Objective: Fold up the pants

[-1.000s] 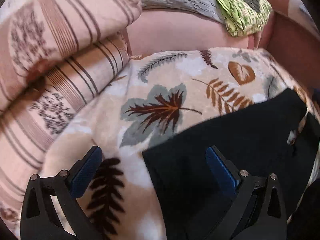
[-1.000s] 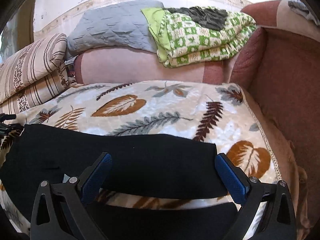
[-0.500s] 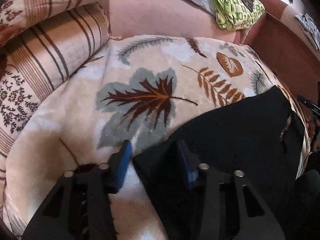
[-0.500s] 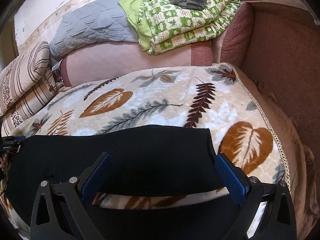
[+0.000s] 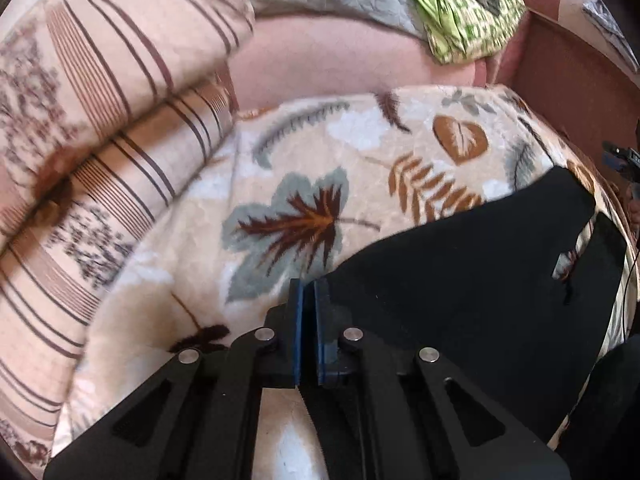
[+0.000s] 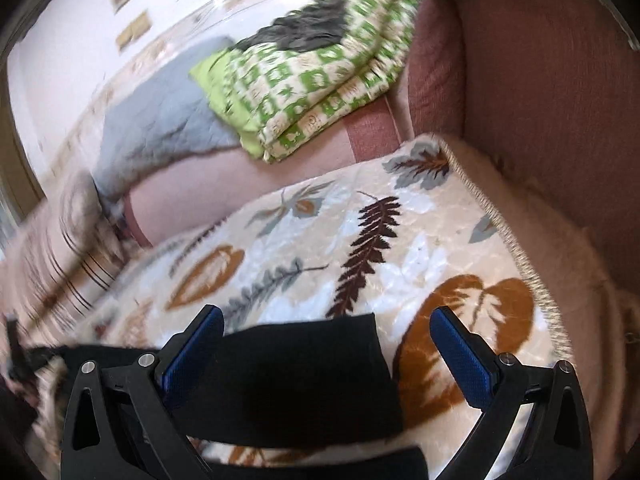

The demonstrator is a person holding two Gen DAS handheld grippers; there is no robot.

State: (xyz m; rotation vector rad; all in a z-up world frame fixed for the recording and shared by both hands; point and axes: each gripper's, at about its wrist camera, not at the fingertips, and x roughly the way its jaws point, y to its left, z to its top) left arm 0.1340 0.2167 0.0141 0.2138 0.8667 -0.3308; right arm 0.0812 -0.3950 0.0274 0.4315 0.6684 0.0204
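Left wrist view: left hand-held gripper (image 5: 306,292), its jaws just closed, is clenched on the corner of the black pants (image 5: 460,280); the pinched cloth is hidden between the pads. Pants spread toward 3 o'clock over the leaf-print blanket (image 5: 280,168), their far side cut off. Striped pillows (image 5: 100,120) lie at 10 o'clock, blurred. Right hand-held gripper (image 6: 328,344) stands released, a pants leg end between its jaws, untouched. Green quilt (image 6: 320,80) at 12 o'clock is smeared.
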